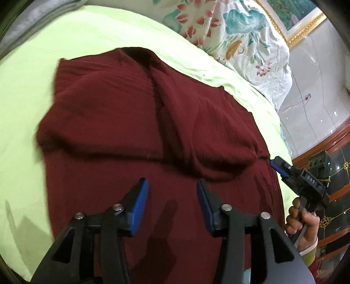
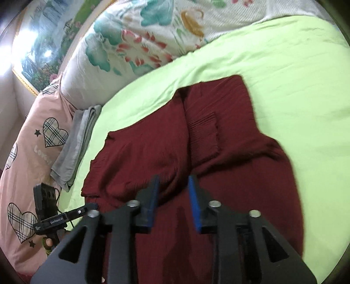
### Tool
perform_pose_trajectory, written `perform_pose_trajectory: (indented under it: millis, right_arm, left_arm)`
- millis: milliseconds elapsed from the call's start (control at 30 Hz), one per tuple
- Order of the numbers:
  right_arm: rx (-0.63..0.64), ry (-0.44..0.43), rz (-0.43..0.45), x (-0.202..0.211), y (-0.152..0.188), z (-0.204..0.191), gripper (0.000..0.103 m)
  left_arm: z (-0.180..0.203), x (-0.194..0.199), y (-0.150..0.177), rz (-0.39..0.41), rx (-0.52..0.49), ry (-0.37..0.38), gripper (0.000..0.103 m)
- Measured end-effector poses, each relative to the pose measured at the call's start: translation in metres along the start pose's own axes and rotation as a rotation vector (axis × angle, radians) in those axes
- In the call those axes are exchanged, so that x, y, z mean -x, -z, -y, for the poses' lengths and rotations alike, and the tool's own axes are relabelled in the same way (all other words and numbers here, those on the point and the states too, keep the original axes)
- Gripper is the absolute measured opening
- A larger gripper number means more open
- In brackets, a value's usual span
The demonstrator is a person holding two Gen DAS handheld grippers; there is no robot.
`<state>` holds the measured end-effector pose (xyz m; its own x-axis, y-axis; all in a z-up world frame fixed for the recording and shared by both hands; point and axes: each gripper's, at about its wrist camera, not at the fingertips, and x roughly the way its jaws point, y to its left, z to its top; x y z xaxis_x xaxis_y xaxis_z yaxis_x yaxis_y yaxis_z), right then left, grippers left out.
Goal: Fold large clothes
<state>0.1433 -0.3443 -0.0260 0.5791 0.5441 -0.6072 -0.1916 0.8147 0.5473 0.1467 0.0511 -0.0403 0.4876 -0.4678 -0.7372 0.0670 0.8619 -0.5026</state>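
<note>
A large dark red knit garment lies partly folded on the light green bed sheet; its upper part is doubled over the lower part. It also shows in the right wrist view. My left gripper is open and empty, hovering over the garment's near part. My right gripper is open and empty above the garment's near fold. The right gripper shows in the left wrist view at the garment's right edge. The left gripper's tip shows in the right wrist view by the garment's left edge.
A floral white quilt is piled at the head of the bed. A folded grey cloth and a pink heart-print pillow lie left of the garment. A gold-framed picture hangs on the wall. A dark wooden cabinet stands beside the bed.
</note>
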Motion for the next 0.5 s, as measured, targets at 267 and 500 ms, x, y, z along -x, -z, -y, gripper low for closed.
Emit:
perform_pose_trajectory:
  millis: [267,500]
  right_arm:
    - [-0.052,-0.006,0.031,0.051,0.042,0.023,0.033]
    - [-0.068,0.036,0.067,0.101,0.066,0.052,0.035]
  left_arm:
    - [-0.034,0.059,0.064,0.032,0.043,-0.083,0.058]
    - [-0.063,0.096,0.107,0.051,0.054,-0.159,0.065]
